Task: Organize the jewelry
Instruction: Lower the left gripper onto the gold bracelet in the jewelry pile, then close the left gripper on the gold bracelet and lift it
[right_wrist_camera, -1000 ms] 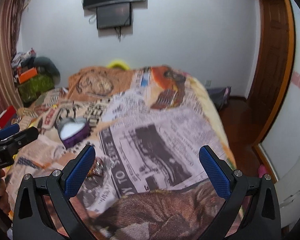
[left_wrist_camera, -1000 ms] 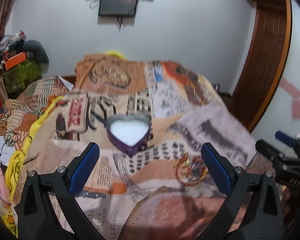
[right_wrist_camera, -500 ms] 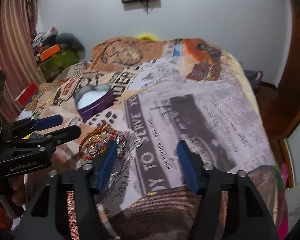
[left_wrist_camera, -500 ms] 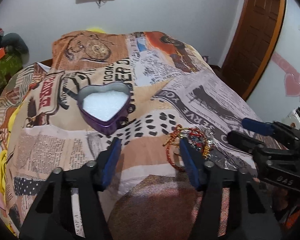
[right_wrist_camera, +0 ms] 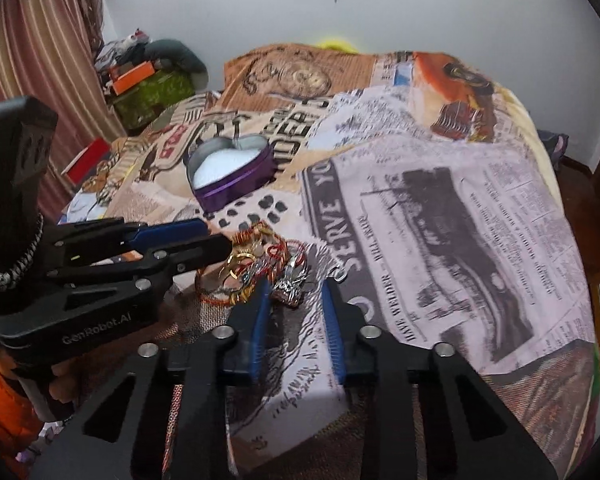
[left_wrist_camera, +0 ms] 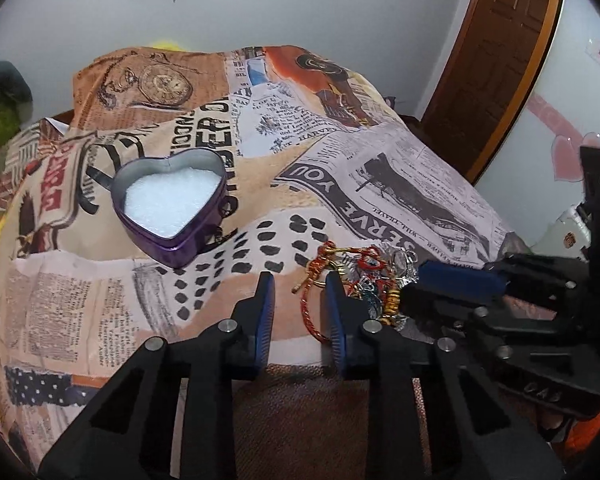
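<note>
I am at the bed (left_wrist_camera: pixel 400 184) with both tools, and the pile of jewelry (left_wrist_camera: pixel 360 280) lies on the printed cover, at about 5 o'clock from the purple heart tin (left_wrist_camera: pixel 172 208). My left gripper (left_wrist_camera: pixel 298 300) has just been closing; its fingers are now only a little apart, with a red cord bracelet (left_wrist_camera: pixel 310 312) in the gap, not pinched yet. My right gripper (right_wrist_camera: pixel 294 308) has been closing too, and a small silver piece (right_wrist_camera: pixel 290 280) sits just past its tips, at 12 o'clock, not held. I think the job now is to grab one piece. To do it well, I should push the tips down flat to the cover, close on one strand only, and lift slowly so the rest does not drag along. The pile is tangled, so I cannot tell how many pieces there are, and the right tool hides the pile's far side from my left camera.
</note>
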